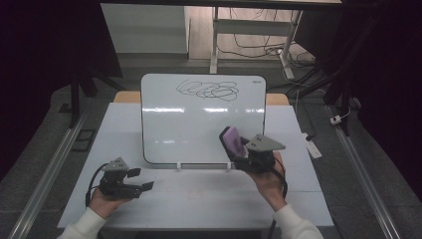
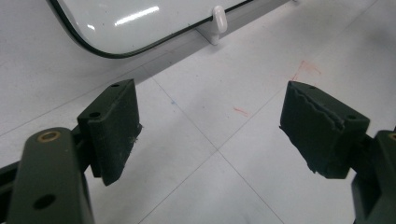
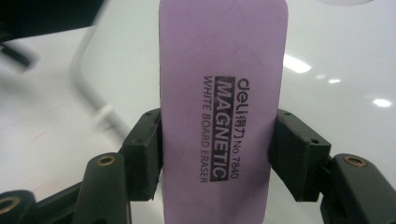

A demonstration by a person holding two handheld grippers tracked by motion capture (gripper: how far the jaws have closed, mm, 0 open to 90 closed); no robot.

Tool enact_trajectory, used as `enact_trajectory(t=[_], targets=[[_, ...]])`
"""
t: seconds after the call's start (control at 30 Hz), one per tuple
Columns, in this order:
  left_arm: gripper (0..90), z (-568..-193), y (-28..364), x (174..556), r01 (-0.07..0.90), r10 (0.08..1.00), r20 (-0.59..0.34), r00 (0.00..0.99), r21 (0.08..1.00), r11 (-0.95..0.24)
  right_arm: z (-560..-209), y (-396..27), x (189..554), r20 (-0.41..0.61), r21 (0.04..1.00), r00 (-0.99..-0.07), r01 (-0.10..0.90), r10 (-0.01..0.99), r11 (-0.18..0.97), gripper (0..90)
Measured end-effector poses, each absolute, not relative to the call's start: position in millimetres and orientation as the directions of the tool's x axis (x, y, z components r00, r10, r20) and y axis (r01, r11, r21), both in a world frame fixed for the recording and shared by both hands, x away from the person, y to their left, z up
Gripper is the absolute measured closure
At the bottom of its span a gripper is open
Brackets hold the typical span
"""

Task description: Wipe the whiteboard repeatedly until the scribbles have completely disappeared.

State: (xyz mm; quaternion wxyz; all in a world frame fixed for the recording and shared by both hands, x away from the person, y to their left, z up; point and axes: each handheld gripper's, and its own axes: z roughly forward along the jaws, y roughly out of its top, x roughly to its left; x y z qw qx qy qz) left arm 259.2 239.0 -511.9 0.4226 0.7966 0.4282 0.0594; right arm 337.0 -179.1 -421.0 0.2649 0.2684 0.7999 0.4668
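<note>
Eraser [image 3: 223, 112] sits clamped upright between the right hand-held gripper's [image 3: 217, 158] jaws.

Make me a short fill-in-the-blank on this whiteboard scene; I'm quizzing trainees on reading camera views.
1. The right tongs grip a purple whiteboard ____.
2. The scribble sits near the ____ edge of the whiteboard.
3. The left tongs are ____, with nothing between them.
4. The word printed in a black bar on the eraser is ____.

Missing words: eraser; top; open; MAGNETIC

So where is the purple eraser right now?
The purple eraser is clamped between the right gripper's jaws, at the right of the high view, held in front of the whiteboard's lower right part, below the scribble.
</note>
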Motion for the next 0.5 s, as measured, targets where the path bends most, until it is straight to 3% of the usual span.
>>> enact_trajectory(t=[0.23, 0.5], targets=[[20.6, -514, 240, 261, 0.633, 0.73, -0.268, 0.628, 0.721, -0.28, -375, -174, 394, -0.228, 0.899, -0.559, 0.194, 0.797, 0.393, 39.4], [20.6, -512, 245, 258, 0.629, 0.733, -0.27, 0.624, 0.731, -0.266, -355, -162, 435, -0.253, 0.887, -0.452, 0.244, 0.855, 0.391, 39.5]])
